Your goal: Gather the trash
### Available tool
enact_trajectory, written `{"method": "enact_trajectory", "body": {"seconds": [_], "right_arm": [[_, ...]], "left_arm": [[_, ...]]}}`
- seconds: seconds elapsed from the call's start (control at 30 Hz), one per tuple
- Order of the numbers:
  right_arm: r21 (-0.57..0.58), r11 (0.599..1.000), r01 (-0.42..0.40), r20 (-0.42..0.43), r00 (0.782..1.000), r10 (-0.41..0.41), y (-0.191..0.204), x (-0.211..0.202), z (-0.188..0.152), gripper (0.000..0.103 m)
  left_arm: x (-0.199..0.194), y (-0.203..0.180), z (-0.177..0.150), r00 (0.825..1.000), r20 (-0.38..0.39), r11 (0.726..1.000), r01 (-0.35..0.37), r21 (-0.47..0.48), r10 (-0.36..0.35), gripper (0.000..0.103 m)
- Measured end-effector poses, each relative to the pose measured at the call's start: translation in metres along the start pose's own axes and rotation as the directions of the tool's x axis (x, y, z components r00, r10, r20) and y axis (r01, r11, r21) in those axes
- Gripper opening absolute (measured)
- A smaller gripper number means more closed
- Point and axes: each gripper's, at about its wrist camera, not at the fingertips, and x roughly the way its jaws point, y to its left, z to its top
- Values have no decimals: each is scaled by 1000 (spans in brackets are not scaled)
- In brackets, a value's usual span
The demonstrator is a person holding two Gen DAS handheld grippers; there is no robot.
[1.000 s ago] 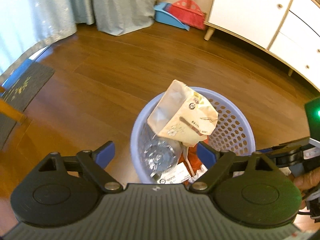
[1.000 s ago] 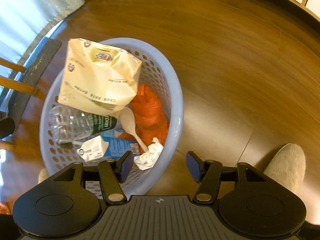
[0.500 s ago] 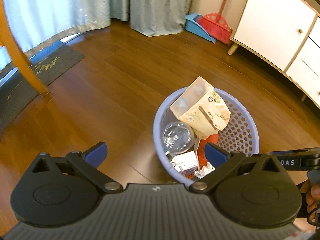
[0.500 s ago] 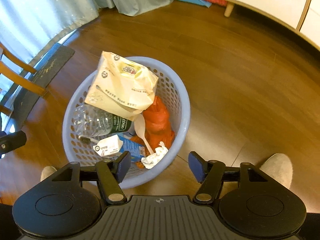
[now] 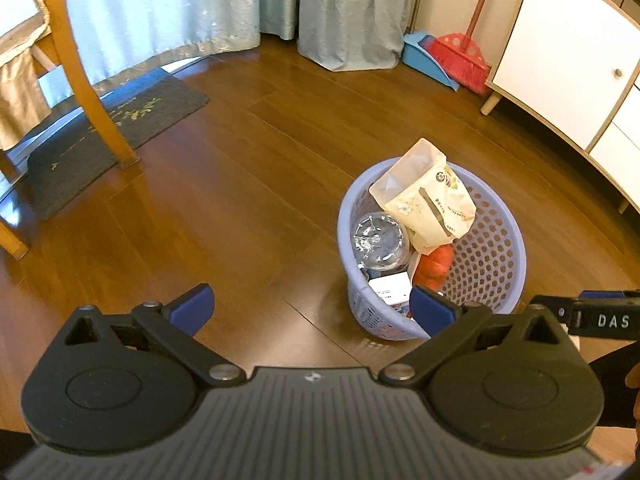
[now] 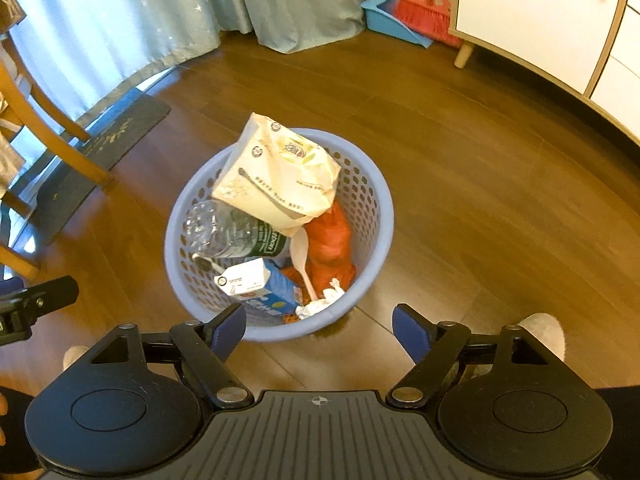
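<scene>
Lavender basket (image 6: 372,216) sits farther from us than a second ago; both grippers, left (image 5: 312,308) and right (image 6: 319,328), have pulled back, jaws spread, empty. Basket's floor hidden under trash.

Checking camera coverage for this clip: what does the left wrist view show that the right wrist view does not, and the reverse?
Only the left wrist view shows the left gripper, open and empty.

Only the right wrist view shows the white spoon, the crumpled tissue, the person's slippered foot and the right gripper, also open and empty.

Both show the lavender basket on the wood floor, holding the cream paper bag, clear plastic bottle, small carton and orange bag.
</scene>
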Motion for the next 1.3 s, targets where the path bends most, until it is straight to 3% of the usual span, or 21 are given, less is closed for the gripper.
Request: {"method": "enact_trajectory", "body": {"seconds": [0.23, 0.4, 0.9, 1.3], "right_arm": [[31, 999, -11, -7, 1000, 11, 5, -14, -10, 78], [-17, 1000, 15, -6, 1000, -15, 11, -21, -19, 78], [-71, 993, 91, 0, 996, -91, -2, -21, -47, 78], [-144, 989, 45, -22, 999, -48, 13, -3, -49, 78]], "left_arm": [[-12, 2, -13, 1000, -29, 998, 1, -55, -3, 102], [-19, -3, -23, 999, -34, 999, 9, -44, -10, 102], [-7, -36, -40, 995, -86, 996, 53, 66, -47, 102], [4, -38, -45, 995, -95, 995, 23, 101, -13, 102]]}}
